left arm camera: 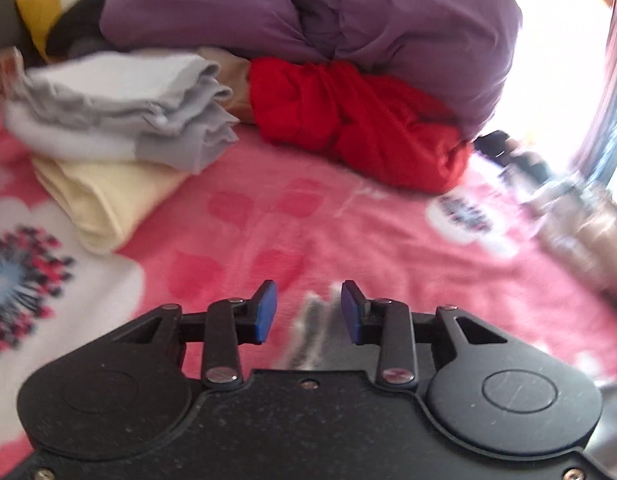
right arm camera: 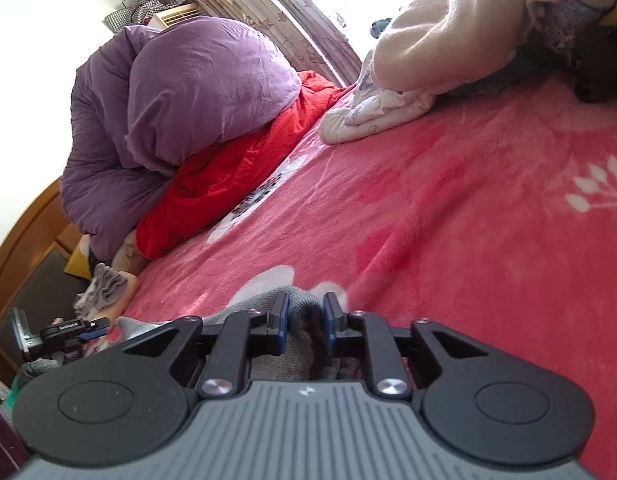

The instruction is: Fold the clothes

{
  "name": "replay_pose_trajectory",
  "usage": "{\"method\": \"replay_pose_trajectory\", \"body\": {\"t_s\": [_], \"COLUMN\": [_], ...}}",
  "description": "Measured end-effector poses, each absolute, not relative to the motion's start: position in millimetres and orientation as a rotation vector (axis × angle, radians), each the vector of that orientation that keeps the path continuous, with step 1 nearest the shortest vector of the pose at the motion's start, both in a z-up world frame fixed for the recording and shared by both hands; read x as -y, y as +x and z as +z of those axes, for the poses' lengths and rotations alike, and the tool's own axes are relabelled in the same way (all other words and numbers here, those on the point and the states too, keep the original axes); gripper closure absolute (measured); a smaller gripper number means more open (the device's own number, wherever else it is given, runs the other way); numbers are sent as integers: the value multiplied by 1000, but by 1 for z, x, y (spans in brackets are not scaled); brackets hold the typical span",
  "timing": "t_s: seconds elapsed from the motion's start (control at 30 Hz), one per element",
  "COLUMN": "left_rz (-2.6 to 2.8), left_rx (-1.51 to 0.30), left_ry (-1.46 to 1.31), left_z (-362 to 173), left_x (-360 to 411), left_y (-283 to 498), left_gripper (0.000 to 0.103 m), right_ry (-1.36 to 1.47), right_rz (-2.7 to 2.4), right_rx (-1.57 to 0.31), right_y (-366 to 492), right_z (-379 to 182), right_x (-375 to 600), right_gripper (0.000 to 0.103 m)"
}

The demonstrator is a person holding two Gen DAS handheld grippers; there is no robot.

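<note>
Gripping a grey garment [right arm camera: 304,312] at lower centre, the right gripper [right arm camera: 305,320] is clenched. Left gripper [left arm camera: 308,312] jaws are released above the pink blanket [left arm camera: 308,220].

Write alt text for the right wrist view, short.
The right tool grips a bunched grey garment between its blue pads, low over a pink floral blanket. Beyond lie a purple duvet on red bedding, and a cream fleece heap near a bright window.

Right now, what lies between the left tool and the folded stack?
Only bare pink blanket between left tool and folded stack, in the left wrist view.
</note>
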State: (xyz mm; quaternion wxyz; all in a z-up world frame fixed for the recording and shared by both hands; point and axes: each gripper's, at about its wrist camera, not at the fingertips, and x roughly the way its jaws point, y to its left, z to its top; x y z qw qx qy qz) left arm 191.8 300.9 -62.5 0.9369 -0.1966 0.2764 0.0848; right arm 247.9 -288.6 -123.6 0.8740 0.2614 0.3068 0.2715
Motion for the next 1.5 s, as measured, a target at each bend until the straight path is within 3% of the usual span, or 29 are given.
{"method": "replay_pose_trajectory", "body": {"t_s": [0.27, 0.77, 0.83, 0.9, 1.0, 1.13, 1.27, 1.5], "left_rz": [6, -213, -242, -241, -244, -214, -173, -57], "left_rx": [-581, -621, -622, -620, -601, -579, -529, -526], "left_ry": [-266, -158, -182, -190, -178, -158, -175, -278], "left_z": [-71, -93, -95, -96, -92, -86, -66, -59], "left_x": [-297, -302, -307, -309, -305, -298, -293, -310], "left_y": [201, 232, 233, 230, 226, 217, 199, 195], "left_gripper": [63, 63, 65, 80, 94, 97, 98, 98], "right_ry": [567, 587, 589, 590, 584, 554, 536, 504], "right_rz": [585, 591, 592, 593, 591, 591, 572, 539], "right_rx": [-627, -635, -635, -635, -633, -616, -604, -583], "right_y": [245, 246, 246, 246, 246, 243, 240, 235], "right_z": [-126, -133, -134, -134, -134, -130, -127, -121], "right_x": [292, 295, 296, 296, 295, 292, 291, 287], "right_gripper": [78, 77, 77, 77, 77, 77, 87, 89]}}
